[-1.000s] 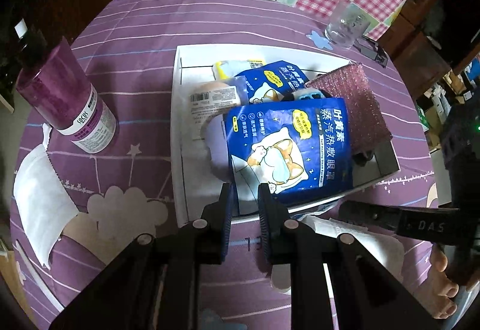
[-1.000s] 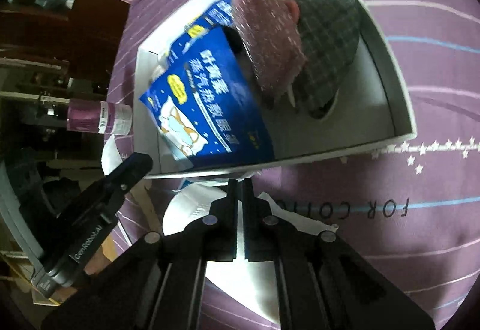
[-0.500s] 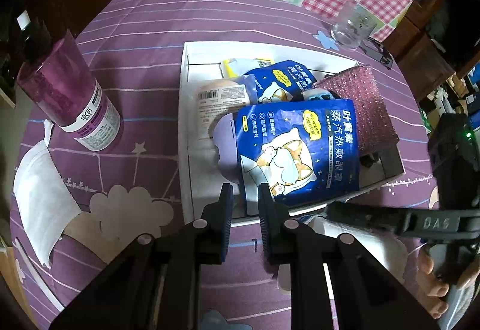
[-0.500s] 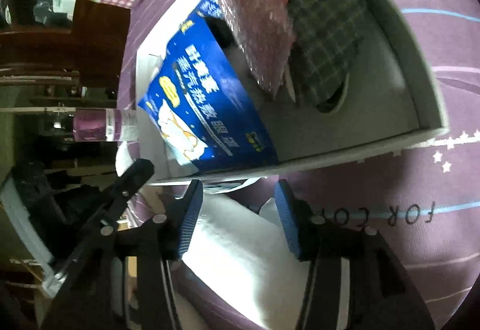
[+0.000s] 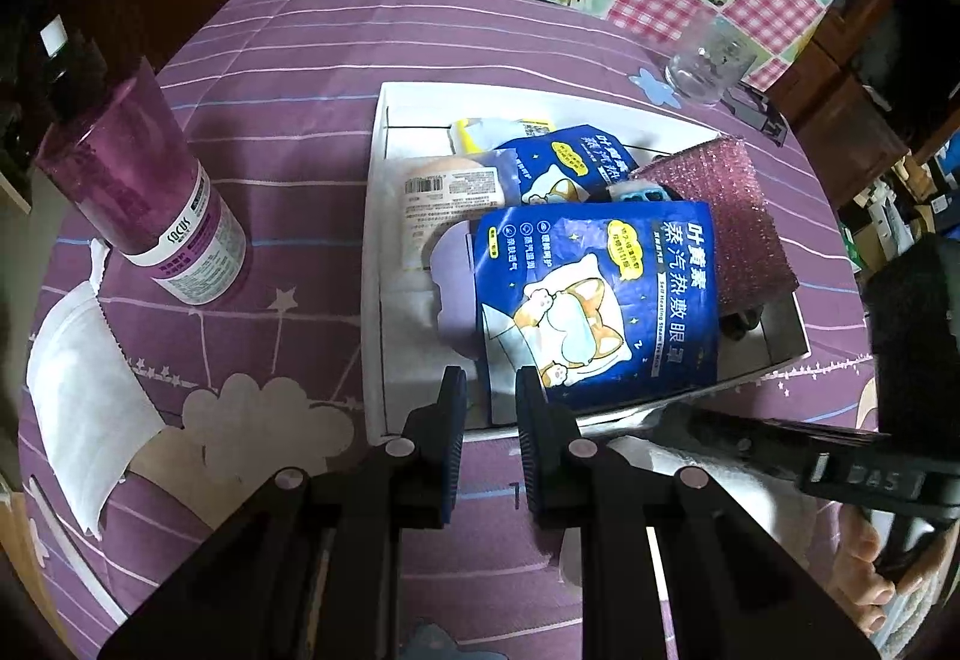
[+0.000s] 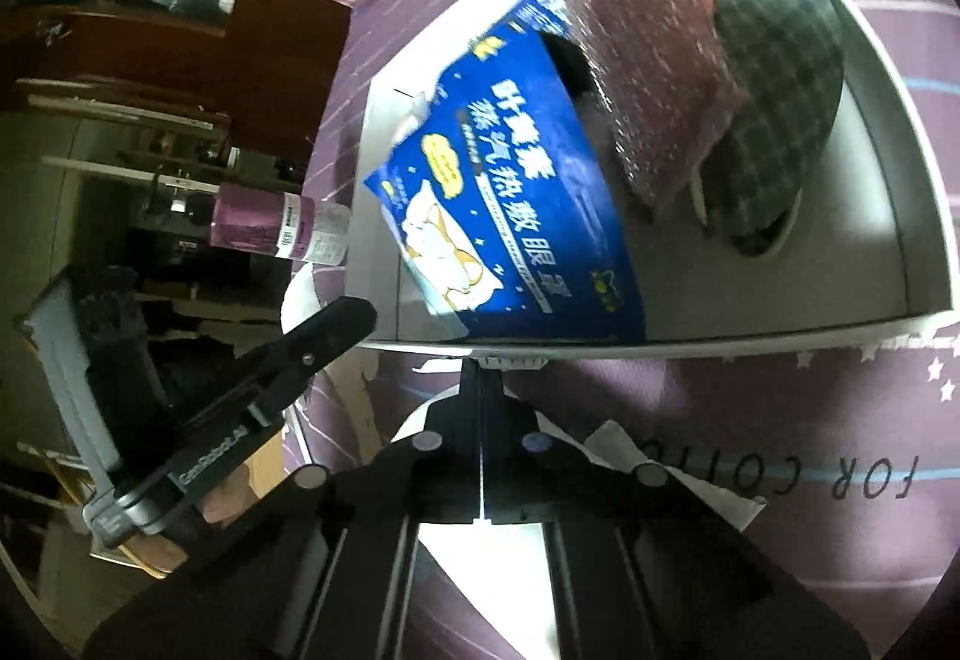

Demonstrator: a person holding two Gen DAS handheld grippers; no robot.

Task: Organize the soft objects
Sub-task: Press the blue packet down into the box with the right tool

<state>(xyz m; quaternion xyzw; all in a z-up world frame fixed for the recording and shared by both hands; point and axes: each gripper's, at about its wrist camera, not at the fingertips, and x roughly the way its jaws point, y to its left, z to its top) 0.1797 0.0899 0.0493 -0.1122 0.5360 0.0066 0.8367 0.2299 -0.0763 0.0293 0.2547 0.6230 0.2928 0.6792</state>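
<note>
Two white flat packets are left outside the box, and the one I'm working is the soft white sachet (image 5: 720,486) lying on the purple cloth right under my right claw (image 6: 481,369). That claw's jaws have just been closing and now stand together at the sachet's far edge. I cannot tell whether they have pinched a fold of it or met above it.

I judge the sachet light, limp and a bit slick. It will droop when lifted, so I'd take it by an edge or corner, where the wrapper is thin enough to nip, not across its flat middle.

My left claw (image 5: 486,396) has its jaws a narrow gap apart with nothing between them, tips just short of the near wall of the shallow white cardboard box (image 5: 375,264).

Just beyond both claws, the box is fairly full. A large blue foil eye-mask pouch (image 5: 600,300) leans on its near wall, with a second blue pouch (image 5: 570,162) behind it. Past those, on the right claw's side, a pink bubble-wrap pouch (image 5: 720,204) lies over a grey plaid cap (image 6: 774,78). A clear barcode-labelled packet (image 5: 450,192) and a yellow-and-white packet (image 5: 498,129) sit farther back on the left claw's side. Bare floor shows beside the cap.

The other white flat packet (image 5: 84,390) lies well to the left claw's outer side.
</note>
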